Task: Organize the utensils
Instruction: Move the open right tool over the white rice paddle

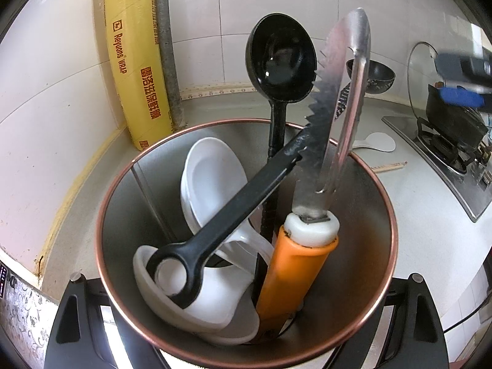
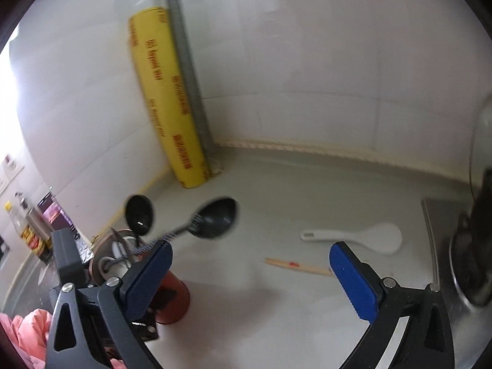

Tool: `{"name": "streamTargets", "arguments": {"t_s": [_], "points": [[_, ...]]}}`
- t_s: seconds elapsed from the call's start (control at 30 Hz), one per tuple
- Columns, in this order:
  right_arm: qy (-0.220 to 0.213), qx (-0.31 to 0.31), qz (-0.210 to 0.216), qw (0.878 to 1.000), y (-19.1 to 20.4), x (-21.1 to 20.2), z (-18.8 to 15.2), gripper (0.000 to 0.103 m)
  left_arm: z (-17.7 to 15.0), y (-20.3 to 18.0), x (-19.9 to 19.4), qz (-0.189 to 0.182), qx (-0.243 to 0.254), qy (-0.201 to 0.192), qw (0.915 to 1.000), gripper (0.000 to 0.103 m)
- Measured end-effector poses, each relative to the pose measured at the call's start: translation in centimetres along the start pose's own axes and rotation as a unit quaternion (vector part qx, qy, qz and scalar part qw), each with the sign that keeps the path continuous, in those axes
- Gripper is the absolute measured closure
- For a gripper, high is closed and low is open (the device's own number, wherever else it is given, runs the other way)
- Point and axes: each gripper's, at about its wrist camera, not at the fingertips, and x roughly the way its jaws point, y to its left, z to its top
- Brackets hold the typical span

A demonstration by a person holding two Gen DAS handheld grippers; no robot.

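My left gripper (image 1: 246,323) is shut on a copper-rimmed metal utensil holder (image 1: 363,203), which fills the left wrist view. Inside stand a black ladle (image 1: 281,58), a serrated knife with an orange handle (image 1: 295,273), metal tongs (image 1: 356,92) and white spoons (image 1: 212,178). A second black ladle (image 2: 215,218) leans out over the rim, its ring-ended handle (image 1: 233,212) down in the holder. My right gripper (image 2: 250,264) stands open above the counter, with nothing between its blue pads (image 2: 353,283). Beyond it lie a white rice paddle (image 2: 369,236) and a pair of chopsticks (image 2: 298,266).
A yellow wrap roll (image 2: 166,98) leans in the tiled corner. A stove with a black pot (image 1: 455,123) and a glass lid (image 1: 421,70) is at the right. Bottles (image 2: 27,224) stand far left. A pink sleeve (image 2: 27,329) shows at the lower left.
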Motion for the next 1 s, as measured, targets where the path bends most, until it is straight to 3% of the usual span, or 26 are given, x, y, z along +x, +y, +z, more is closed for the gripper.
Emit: {"name": "streamTargets", "arguments": {"t_s": [0.37, 0.73, 1.0], "points": [[-0.017, 0.073, -0.053, 0.996, -4.7, -0.7, -2.5, 0.0, -0.5, 0.1, -0.9, 0.009, -0.02, 0.002, 0.9998, 0.013], [0.053, 0.163, -0.103, 0.98, -10.9, 1.7, -6.1, 0.0, -0.8, 0.5, -1.5, 0.024, -0.038, 0.009, 0.9989, 0.013], [0.08, 0.195, -0.119, 0.97, -15.0, 4.6, -5.5, 0.0, -0.8, 0.6, -1.5, 0.031, -0.049, 0.024, 0.998, 0.013]]}}
